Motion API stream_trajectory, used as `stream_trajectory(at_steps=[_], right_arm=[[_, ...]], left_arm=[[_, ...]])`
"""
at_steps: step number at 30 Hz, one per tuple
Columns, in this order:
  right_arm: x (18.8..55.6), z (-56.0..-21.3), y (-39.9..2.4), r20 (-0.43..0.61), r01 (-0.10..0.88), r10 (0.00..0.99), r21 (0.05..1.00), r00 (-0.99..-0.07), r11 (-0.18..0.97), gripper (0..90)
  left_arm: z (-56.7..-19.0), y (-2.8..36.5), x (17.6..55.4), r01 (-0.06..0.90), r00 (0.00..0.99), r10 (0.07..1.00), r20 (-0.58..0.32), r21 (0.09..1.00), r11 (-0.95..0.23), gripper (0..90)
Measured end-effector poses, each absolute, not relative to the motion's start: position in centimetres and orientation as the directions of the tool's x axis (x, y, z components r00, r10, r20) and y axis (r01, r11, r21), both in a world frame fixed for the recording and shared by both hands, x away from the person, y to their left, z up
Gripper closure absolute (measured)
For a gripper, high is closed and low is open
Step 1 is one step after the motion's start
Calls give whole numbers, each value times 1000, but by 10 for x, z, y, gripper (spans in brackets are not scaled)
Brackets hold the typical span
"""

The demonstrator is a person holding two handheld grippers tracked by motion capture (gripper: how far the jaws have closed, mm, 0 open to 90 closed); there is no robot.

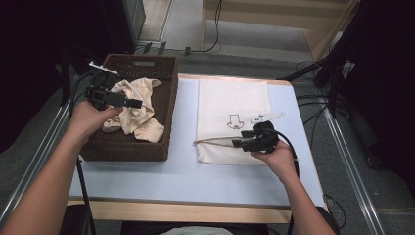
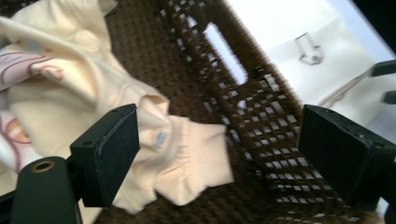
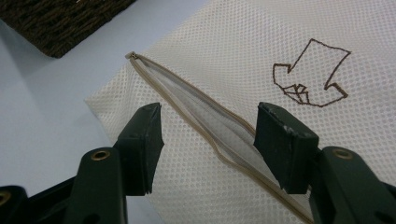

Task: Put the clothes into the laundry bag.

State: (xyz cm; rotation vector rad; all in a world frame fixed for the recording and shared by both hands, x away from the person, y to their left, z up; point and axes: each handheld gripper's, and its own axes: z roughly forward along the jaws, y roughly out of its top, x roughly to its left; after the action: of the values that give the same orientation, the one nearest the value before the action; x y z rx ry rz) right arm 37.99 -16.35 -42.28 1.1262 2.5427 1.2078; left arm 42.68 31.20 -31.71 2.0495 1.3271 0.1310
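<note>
**Left fingers spread over the garment; right fingers straddle the bag's zip**

Left gripper (image 1: 131,103) hangs over the wicker basket (image 1: 166,105) at the tabletop's (image 1: 186,171) far-left corner. Fingers (image 2: 109,149) stand well apart, nothing pinched between them. The cream garment (image 1: 134,110) lies crumpled in the basket — below and just beside the left finger in the left gripper view, its folded cuff reaching into the gap without touching either pad. The right finger sits over the basket's side wall.

Right gripper (image 1: 239,143) rests low over the mesh laundry bag (image 1: 232,98), which lies flat on the tabletop's right half. Its fingers (image 3: 140,144) are also spread, gripping nothing — the bag's zip opening (image 3: 205,121) runs diagonally between them, lips slightly parted. An arrow mark (image 3: 310,74) is stitched on the bag beyond the fingers.
</note>
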Motion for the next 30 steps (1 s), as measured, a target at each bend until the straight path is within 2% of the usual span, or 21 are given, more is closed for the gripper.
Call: stream_trajectory(at_steps=[5,8,16,21,30], right_arm=[[380,-423,-164,202,578,665,705,-719,411,428],[380,-423,-164,202,578,665,705,-719,412,428],[379,-423,-164,199,575,662,705,-723,416,428],[379,-423,-164,202,579,666,704,-719,412,428],[379,-423,-164,199,575,661,703,-724,418,427]], left_arm=[[-326,316,439,797,407,879,-247,567,-209,70],[-330,317,444,798,378,903,-206,568,-204,0],[-349,329,463,835,305,924,-229,531,-145,0],[-360,328,472,849,276,944,-181,507,-151,0],[-379,331,486,867,181,960,-212,496,-54,0]])
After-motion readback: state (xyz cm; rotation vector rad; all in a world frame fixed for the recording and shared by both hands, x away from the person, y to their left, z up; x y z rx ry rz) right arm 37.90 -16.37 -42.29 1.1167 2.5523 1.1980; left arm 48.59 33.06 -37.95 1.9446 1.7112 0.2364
